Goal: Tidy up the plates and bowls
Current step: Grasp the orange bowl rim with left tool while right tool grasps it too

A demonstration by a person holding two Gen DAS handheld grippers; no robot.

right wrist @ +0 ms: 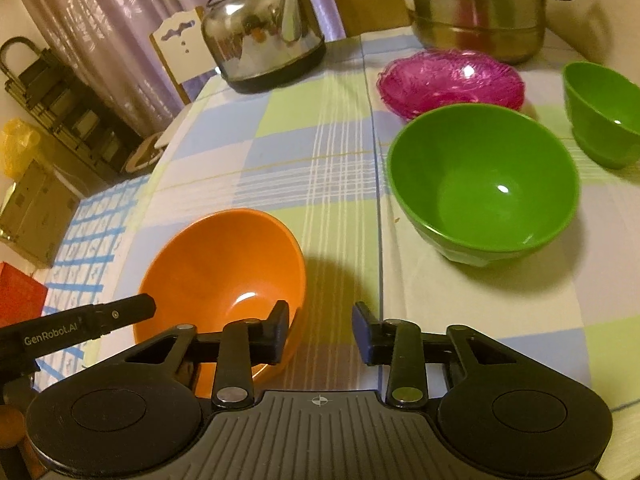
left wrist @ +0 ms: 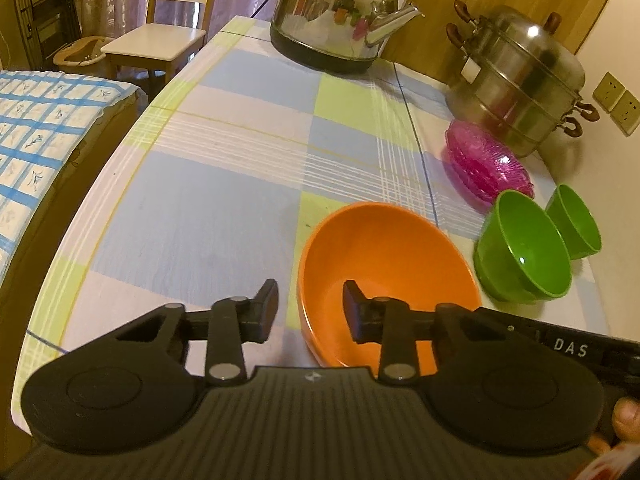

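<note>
The left tongs (left wrist: 310,312) sit over the orange bowl's (left wrist: 384,256) rim, one finger inside and one outside, not pinching it yet. The right tongs (right wrist: 320,332) do the same at the bowl's other rim, gripping nothing. On the bench (left wrist: 224,184), two green bowls (left wrist: 524,248) and pink plates (left wrist: 486,164) lie at 2 o'clock from the orange bowl.

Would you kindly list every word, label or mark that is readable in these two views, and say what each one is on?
"DAS": white letters on the black body of the right gripper, seen in the left wrist view.
"GenRobot.AI": white lettering on the black body of the left gripper, seen in the right wrist view.
The white tag on the steamer pot is too blurred to read.
</note>
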